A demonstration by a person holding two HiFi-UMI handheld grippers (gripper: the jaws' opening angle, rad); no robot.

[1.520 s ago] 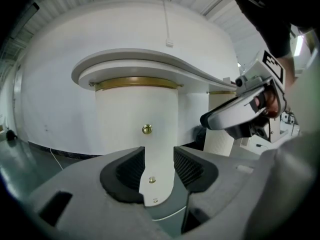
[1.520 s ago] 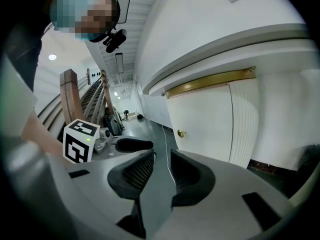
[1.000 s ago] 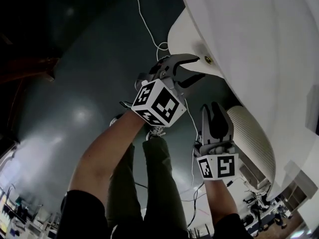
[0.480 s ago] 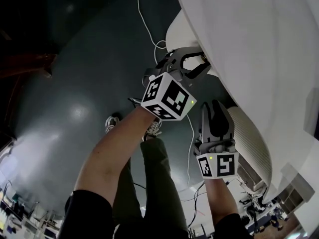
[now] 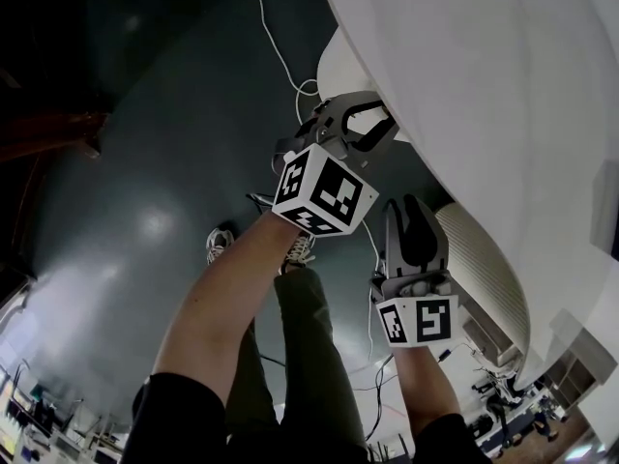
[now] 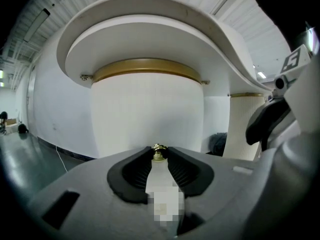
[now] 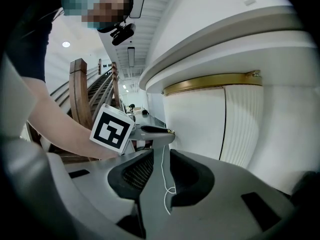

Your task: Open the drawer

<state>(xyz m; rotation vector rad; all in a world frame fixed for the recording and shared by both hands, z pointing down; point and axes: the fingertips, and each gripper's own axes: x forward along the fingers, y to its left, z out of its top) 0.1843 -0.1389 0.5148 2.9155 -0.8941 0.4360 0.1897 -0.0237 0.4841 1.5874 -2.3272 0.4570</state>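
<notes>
Vs a second ago: the left tongs (image 5: pixel 387 124) stood wide apart, short of the brass knob (image 6: pixel 159 152), which lay off one tip. Now they straddle it with a much narrower gap, and the marker cube (image 5: pixel 324 192) has rolled a bit. The right tongs (image 5: pixel 415 204) have not moved.

Drawer (image 6: pixel 147 111): white curved front, upright, bulging toward the left tongs. It sits under the rounded end of the white desk (image 5: pixel 503 75), with a brass band (image 6: pixel 147 65) along its top edge. The knob pokes straight out of the front, its axis in line with the left tongs' own line.

Left tongs: closing right now. The knob is between the very tips, pads tight against its two flanks, but no clear squeeze is visible, so not clamped yet. Everything behind the tips is empty gap. The drawer front is directly ahead of them, just past the knob.

Right tongs: released, jaws slightly apart, nothing in them. Only a white cable (image 5: pixel 280 51) on the dark floor (image 5: pixel 145 162) shows through the gap. They hang below and beside the left tongs, next to the ribbed white pedestal (image 5: pixel 484 269), well clear of the knob, with the drawer front off to their side.
</notes>
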